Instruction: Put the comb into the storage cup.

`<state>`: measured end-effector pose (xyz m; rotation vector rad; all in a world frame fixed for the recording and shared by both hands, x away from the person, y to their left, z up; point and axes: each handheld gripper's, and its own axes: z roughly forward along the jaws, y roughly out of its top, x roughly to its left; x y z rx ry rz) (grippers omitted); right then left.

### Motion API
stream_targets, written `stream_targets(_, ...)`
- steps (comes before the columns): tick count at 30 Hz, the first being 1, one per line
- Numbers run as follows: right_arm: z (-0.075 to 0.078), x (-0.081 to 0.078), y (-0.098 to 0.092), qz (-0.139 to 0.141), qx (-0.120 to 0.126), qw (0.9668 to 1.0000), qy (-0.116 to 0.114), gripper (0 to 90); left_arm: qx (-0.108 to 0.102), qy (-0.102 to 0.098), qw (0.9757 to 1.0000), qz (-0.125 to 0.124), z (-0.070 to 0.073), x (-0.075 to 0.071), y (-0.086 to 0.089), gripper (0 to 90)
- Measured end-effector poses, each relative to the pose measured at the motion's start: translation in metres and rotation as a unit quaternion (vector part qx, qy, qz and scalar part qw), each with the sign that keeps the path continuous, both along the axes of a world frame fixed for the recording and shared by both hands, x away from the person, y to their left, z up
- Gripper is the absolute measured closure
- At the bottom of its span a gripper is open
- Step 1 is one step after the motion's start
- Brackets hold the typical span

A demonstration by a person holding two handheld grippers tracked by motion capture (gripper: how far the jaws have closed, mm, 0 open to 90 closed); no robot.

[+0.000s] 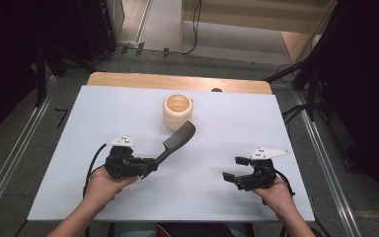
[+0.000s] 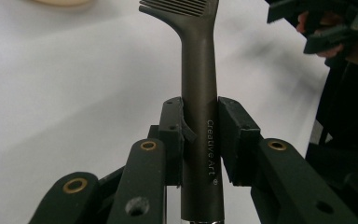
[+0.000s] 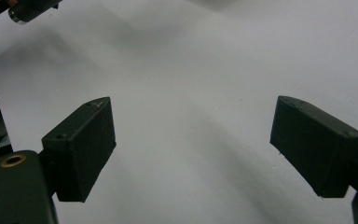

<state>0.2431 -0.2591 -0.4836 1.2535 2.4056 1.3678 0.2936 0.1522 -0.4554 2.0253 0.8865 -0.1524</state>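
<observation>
Dark equipment, cables and grey flooring ring a wooden table (image 1: 177, 80) covered by a white sheet (image 1: 217, 197), and the room's edges fall into shadow where little can be made out. On the sheet stands a cream ribbed cup (image 1: 177, 111), its inside hard to see. Just in front of it a dark comb (image 1: 176, 140) slants toward the person's left — its handle end is buried in the left gripper (image 1: 148, 167), whose jaws are clamped on the handle. In the left gripper view the comb's teeth are cut off at the top edge, and white lettering on the handle reads "Creative Art". The right gripper (image 1: 233, 169), held in a hand over bare sheet well apart from the comb, has its jaws spread wide with nothing between them.
</observation>
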Motion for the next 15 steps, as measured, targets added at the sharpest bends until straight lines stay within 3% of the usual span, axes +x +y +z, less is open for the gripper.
stream_targets(8, 0.001, -0.002, 0.001, -0.003, 0.006, 1.0000, 0.002, 12.2, -0.010, -0.004, 0.9999, 0.000, -0.001, 0.010, -0.016, 73.2)
stream_targets(15, 0.003, -0.003, 0.002, -0.004, 0.012, 0.9999, -0.001, 12.2, -0.019, 0.015, 0.9997, -0.005, -0.003, 0.016, -0.035, 73.2)
